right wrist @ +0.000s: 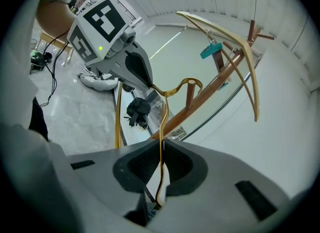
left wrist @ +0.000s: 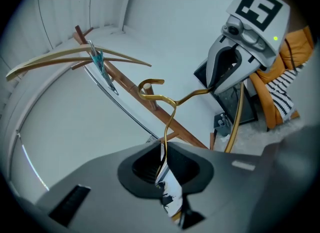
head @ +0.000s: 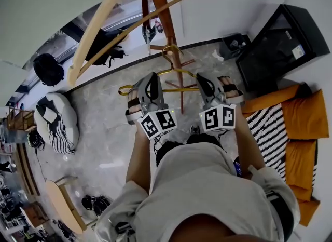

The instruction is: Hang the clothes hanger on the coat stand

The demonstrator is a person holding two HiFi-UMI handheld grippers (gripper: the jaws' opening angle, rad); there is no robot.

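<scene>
The left claw [left wrist: 162,149] and right claw [right wrist: 161,149] both pinch the gold hanger [left wrist: 170,122] up by the coat stand [head: 161,7], and next its hook [left wrist: 150,81] must catch on it.

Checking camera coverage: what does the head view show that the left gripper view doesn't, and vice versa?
Head view only: a striped beanbag and a black bag. Left gripper view only: the left tongs shut on the gold hanger, its wire between the pads. Both: the gold hanger, stand, wooden hanger and right tongs.
</scene>
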